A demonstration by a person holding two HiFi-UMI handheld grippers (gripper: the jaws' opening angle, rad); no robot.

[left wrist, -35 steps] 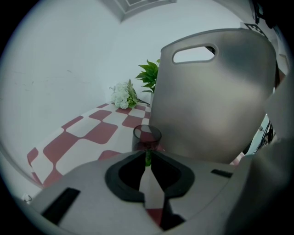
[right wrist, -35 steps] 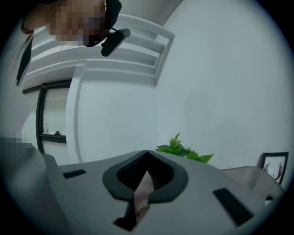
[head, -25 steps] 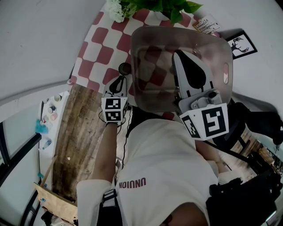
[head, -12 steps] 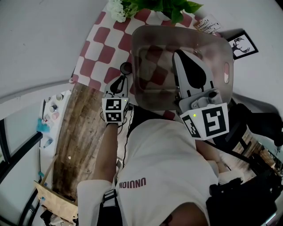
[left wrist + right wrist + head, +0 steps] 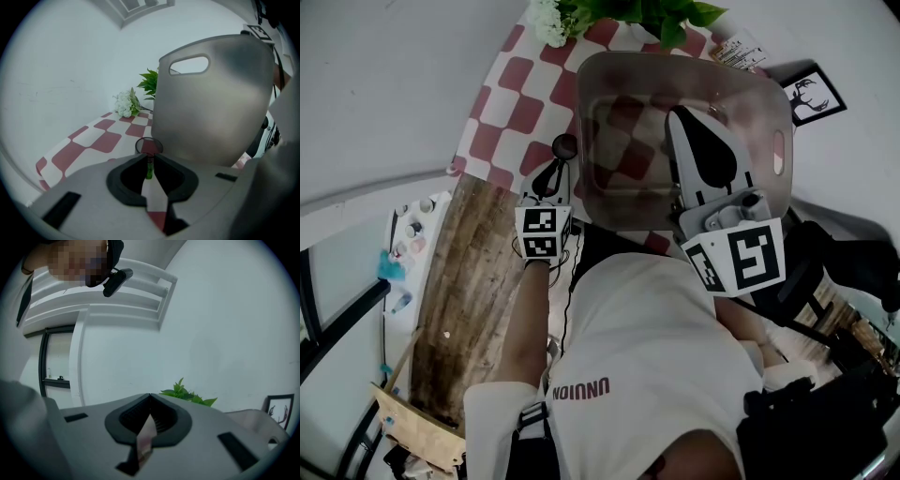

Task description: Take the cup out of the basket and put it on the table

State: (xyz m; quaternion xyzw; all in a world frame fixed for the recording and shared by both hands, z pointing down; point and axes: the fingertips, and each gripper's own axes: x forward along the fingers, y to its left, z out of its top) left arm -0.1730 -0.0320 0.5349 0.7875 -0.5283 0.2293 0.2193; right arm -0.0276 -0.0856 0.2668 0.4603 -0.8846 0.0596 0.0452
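A small dark see-through cup is at the tips of my left gripper, over the red-and-white checked table. In the left gripper view the cup sits right at the jaw tips, and the left gripper is shut on its near rim. Whether the cup rests on the cloth I cannot tell. The translucent grey basket hangs tilted above the table. My right gripper is shut on its wall, seen as a thin sheet between the jaws of the right gripper.
White flowers and a green plant stand at the table's far end, with a framed picture to the right. A wooden surface runs along the left, and small bottles stand beside it.
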